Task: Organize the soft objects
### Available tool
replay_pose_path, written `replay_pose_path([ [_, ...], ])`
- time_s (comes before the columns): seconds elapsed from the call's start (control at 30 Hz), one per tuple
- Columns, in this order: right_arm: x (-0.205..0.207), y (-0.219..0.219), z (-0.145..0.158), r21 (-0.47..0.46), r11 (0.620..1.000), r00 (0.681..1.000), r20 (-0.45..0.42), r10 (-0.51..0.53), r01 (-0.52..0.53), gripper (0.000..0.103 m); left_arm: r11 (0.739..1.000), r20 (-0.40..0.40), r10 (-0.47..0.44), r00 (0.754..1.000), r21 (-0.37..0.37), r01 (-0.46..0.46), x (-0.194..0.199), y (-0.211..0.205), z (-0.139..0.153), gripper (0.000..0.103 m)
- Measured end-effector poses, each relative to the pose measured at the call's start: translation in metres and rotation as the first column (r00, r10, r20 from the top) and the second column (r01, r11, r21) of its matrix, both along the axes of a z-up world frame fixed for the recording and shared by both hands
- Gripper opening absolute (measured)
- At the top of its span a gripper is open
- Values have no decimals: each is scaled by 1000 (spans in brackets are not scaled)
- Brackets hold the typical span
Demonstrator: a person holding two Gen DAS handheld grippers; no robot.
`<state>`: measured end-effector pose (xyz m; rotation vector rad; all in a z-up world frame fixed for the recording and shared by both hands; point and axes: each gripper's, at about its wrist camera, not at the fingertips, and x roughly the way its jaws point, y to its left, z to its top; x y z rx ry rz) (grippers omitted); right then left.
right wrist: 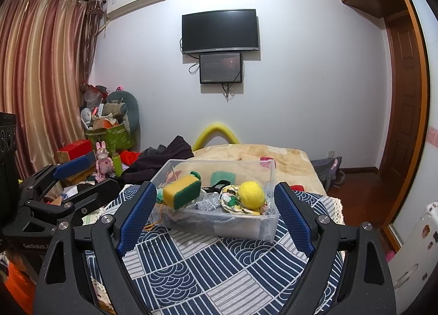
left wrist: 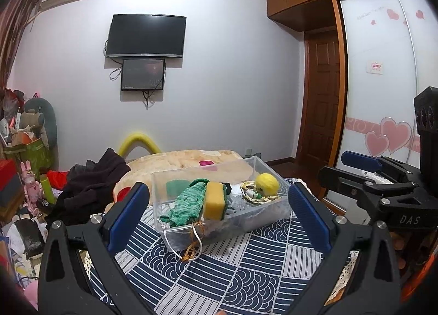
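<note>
Ahead of both your wide-open, empty grippers, left (left wrist: 219, 205) and right (right wrist: 215, 211), the sponge (right wrist: 182, 191), yellow ball (right wrist: 251, 194) and green knit (left wrist: 186, 205) already lie in the clear box (right wrist: 269, 222), fitting either sorting's end or unpacking's start.

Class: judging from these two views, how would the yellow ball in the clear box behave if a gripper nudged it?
The yellow ball looks fuzzy, so probably light and soft. Round, it might roll, though the cloth beneath could hold it.

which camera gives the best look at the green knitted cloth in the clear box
The left wrist view: the green knitted cloth drapes in full beside the sponge. In the right wrist view, only a green sliver shows behind a blue pad.
</note>
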<state>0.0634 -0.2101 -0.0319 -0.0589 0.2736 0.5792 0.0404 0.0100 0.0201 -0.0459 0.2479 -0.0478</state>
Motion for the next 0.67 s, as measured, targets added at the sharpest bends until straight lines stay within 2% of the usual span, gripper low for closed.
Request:
replay_pose_path([
  [0.13,0,0,-1,1,1000,1000,-4,1,-1,87,1000,-15,-23,1000,2,23,0,-1,0,103],
  [0.67,-2,1,-2,5,1000,1000,-2,1,-1,91,1000,-10,-16,1000,-15,16,-3,0,3,103],
])
